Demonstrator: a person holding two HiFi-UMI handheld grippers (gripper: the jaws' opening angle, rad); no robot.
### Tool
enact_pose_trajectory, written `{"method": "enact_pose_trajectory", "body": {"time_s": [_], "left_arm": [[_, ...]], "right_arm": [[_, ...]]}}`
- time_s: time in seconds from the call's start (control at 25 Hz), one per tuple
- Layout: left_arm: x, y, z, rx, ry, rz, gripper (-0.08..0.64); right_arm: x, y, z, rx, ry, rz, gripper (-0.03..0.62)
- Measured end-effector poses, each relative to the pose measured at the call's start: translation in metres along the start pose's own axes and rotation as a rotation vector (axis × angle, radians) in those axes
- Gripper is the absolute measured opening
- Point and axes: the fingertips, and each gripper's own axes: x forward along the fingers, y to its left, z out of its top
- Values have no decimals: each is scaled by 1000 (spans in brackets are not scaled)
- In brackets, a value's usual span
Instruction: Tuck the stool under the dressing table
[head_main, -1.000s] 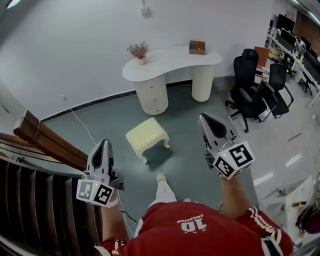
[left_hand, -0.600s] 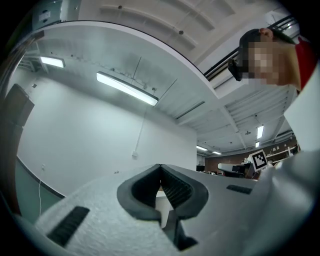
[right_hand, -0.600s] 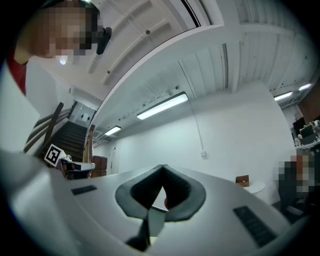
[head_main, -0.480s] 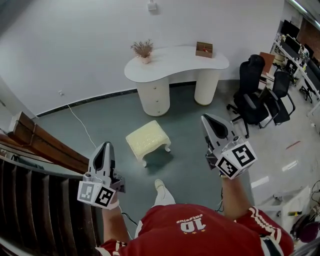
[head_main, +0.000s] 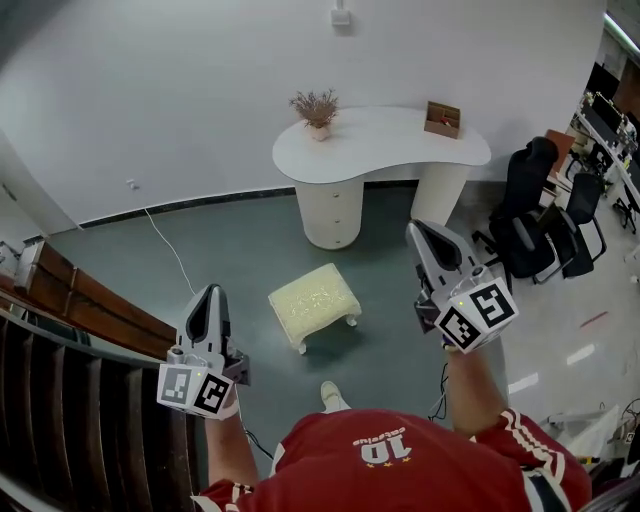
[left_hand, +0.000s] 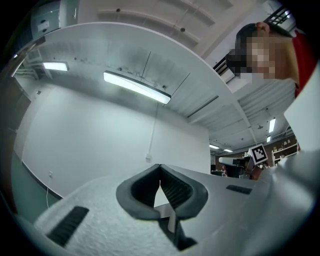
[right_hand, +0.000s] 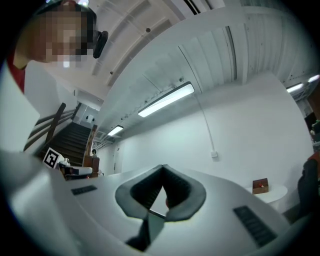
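Stool (head_main: 314, 299): cream, cushioned, on curved legs. It is standing out in the open on the grey-green floor (head_main: 225, 250), on the near side of the bench and well apart from it, with no part of it under the top.

Bench (head_main: 385, 140): white, with a kidney-shaped top on two rounded pedestals, standing against the far wall. It is carrying a pot of dried flowers (head_main: 316, 106) toward its left end and a small brown box (head_main: 441, 118) toward its right end.

Left tool (head_main: 207, 293): you are holding it to the left of the stool, beside the wooden stair rail (head_main: 85, 300). Its jaws are meeting at the tips and are gripping nothing.

Right tool (head_main: 418, 229): you are holding it to the right of the stool. Its jaws are likewise pressing tip to tip and are carrying nothing.

Both tools are pointing toward the far wall, with the stool lying between them in the head view, and neither is touching it.

Black office chairs (head_main: 535, 215): grouped at the right, beside the bench.

White cable (head_main: 165, 245): trailing across the floor at the left.

Shoe (head_main: 333, 397): yours, showing on the floor just near of the stool.
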Motion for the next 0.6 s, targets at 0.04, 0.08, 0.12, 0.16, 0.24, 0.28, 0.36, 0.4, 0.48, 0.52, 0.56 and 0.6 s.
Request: {"method": "enact_pose_trajectory", "body": {"time_s": [0.04, 0.08, 0.12, 0.16, 0.24, 0.28, 0.36, 0.4, 0.48, 0.52, 0.56, 0.6], "left_arm": [[7, 8, 0, 0, 0, -2, -8], [15, 15, 1, 1, 0, -5, -8], [21, 22, 3, 4, -1, -10, -8], [28, 29, 5, 8, -2, -14, -8], [38, 43, 7, 13, -4, -6, -8], [42, 51, 7, 13, -5, 0, -8], [49, 65, 8, 13, -7, 0, 103], [53, 71, 8, 18, -8, -7, 169], [61, 79, 5, 43, -11, -27, 364], [64, 81, 3, 60, -13, -31, 451], [66, 83, 0, 73, -15, -30, 500], [67, 84, -4, 79, -17, -23, 531]], "right_arm": [[11, -1, -1, -3, -1, -4, 3], [22, -3, -2, -5, -4, -11, 3], [33, -4, -3, -4, -7, -18, 3], [43, -6, -4, -1, -12, -25, 3], [61, -7, -4, 1, -23, -31, 3], [69, -6, -5, 3, -26, -27, -3], [85, 1, -9, 20, -17, 10, 74], [93, 7, -12, 35, -6, 39, 187], [109, 16, -21, 40, 19, 89, 336], [114, 20, -26, 25, 32, 104, 416], [118, 24, -32, 7, 46, 116, 487], [121, 27, -39, -5, 62, 125, 522]]}}
